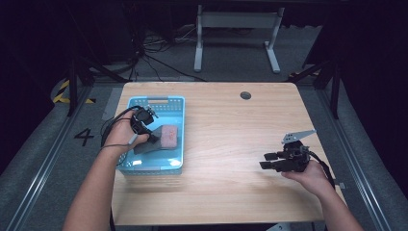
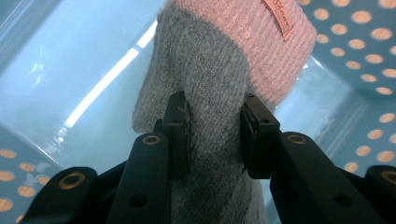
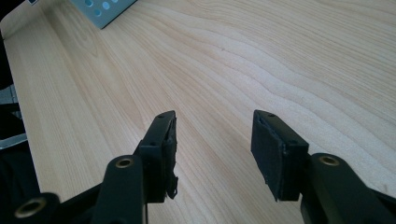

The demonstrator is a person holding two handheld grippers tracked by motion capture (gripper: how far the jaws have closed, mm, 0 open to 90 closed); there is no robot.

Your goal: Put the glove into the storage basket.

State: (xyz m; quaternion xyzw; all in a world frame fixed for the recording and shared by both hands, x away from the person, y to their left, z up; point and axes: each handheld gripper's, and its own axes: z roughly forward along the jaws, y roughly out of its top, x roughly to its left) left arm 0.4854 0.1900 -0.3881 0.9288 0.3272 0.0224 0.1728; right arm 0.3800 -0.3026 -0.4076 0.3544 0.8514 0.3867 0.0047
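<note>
A grey knitted sock with a pink cuff (image 1: 162, 137) lies in the light blue basket (image 1: 169, 167) at the table's left. My left gripper (image 1: 153, 137) is inside the basket, shut on the sock's grey part (image 2: 212, 88); both pads press into the knit. The pink cuff (image 2: 252, 37) with a small label points away from the jaws. At the table's right, my right gripper (image 1: 267, 161) hovers low over the bare wood, pointing left. Its jaws stand open with nothing between them (image 3: 214, 140).
The wooden table (image 1: 226, 125) has a round cable hole (image 1: 245, 95) near its far edge. A corner of the basket (image 3: 100, 10) appears far off in the right gripper view. Cables and a white table frame (image 1: 235, 29) lie on the floor beyond.
</note>
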